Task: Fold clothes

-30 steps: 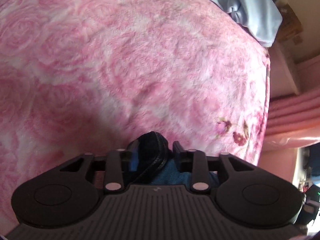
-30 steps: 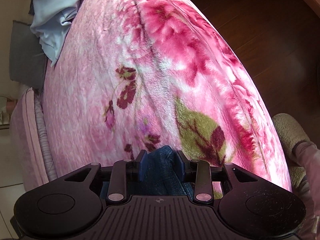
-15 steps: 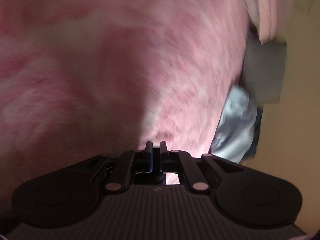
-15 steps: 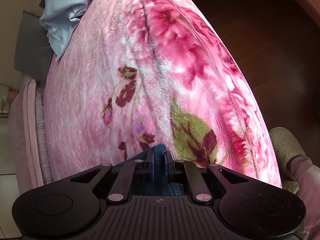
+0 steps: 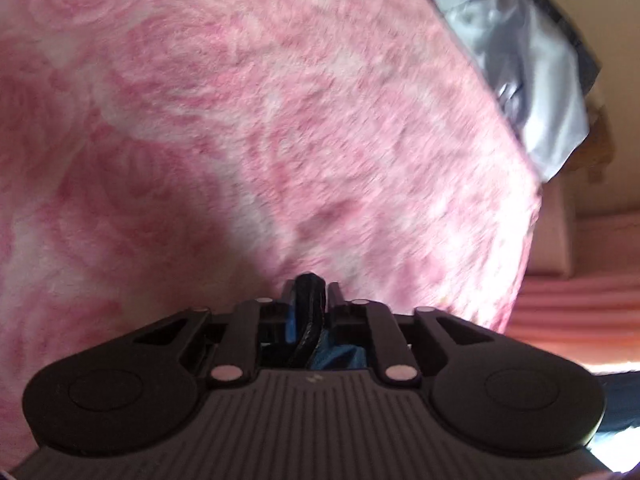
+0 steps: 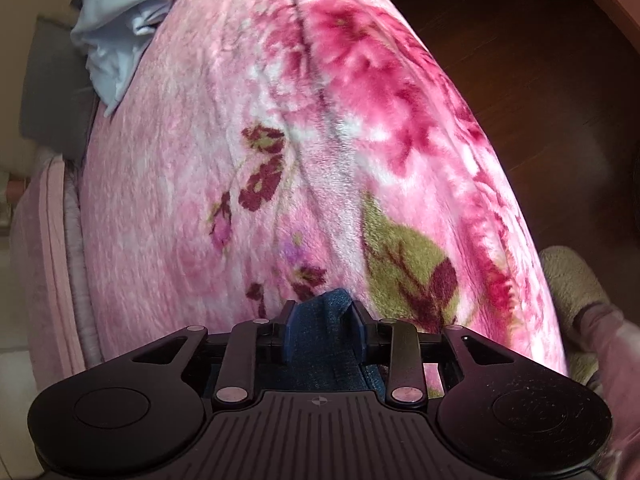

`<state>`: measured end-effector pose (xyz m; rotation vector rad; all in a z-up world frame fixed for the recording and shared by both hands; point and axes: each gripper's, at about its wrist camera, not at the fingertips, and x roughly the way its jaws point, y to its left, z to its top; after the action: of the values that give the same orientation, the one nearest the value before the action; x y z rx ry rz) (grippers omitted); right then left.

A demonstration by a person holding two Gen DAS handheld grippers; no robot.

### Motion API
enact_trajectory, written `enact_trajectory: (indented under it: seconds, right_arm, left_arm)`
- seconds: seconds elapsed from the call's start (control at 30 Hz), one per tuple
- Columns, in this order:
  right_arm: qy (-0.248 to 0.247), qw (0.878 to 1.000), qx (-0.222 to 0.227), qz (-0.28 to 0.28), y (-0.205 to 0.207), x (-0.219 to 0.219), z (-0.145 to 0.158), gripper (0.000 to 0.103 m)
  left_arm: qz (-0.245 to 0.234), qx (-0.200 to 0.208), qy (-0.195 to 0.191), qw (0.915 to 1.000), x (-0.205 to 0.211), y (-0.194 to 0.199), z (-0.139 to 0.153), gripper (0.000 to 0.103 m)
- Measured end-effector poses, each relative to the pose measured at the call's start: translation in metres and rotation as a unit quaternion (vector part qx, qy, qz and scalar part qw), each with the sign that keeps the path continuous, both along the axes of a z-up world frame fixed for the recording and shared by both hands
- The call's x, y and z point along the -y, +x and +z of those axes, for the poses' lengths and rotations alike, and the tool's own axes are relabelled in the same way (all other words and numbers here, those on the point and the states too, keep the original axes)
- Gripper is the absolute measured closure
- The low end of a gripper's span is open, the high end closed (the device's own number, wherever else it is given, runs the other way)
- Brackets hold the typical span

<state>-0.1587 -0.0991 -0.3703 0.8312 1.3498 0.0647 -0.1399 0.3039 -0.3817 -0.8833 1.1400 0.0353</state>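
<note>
A dark blue denim garment (image 6: 320, 340) bunches up between my right gripper's (image 6: 322, 316) blue pads, filling the gap and touching both; these jaws are opening. In the left wrist view a black thick edge of the garment (image 5: 308, 286) stands pinched in my left gripper (image 5: 310, 294), with brighter blue fabric (image 5: 340, 356) below it; these narrow jaws are opening slightly. Both grippers point down over a pink floral blanket (image 5: 240, 120) on a bed. The rest of the garment is hidden under the grippers' bodies.
A pale blue cloth (image 5: 532, 80) lies crumpled at the bed's far corner, also seen as pale cloth (image 6: 116, 20) beside a grey cushion (image 6: 52, 92). Dark wooden floor (image 6: 520, 80) runs along the blanket's right edge. A person's slippered foot (image 6: 572, 280) stands there.
The left gripper swung aside in a blur and came back, its jaws now much narrower on the black edge. The right jaws closed tight on the denim, then widened a little.
</note>
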Motion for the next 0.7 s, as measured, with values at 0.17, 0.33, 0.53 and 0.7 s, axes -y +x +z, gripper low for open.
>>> enact_trajectory:
  seconds: [0.17, 0.33, 0.53, 0.7]
  right_arm:
    - [0.005, 1.000, 0.020, 0.007, -0.009, 0.009, 0.002, 0.098]
    - [0.006, 1.000, 0.021, -0.005, -0.009, 0.006, -0.010, 0.099]
    - [0.032, 0.999, 0.035, 0.004, -0.010, 0.014, -0.011, 0.094]
    - [0.015, 0.996, 0.087, 0.028, -0.021, 0.020, 0.018, 0.053]
  left_arm:
    - [0.107, 0.061, -0.083, 0.9889, -0.018, -0.039, -0.009, 0.098]
    - [0.244, 0.008, -0.221, 0.9443, -0.036, -0.055, -0.082, 0.098]
    - [0.113, 0.054, -0.108, 0.9862, -0.033, -0.036, -0.035, 0.083]
    - [0.042, 0.081, -0.065, 0.9937, -0.033, -0.054, -0.004, 0.059]
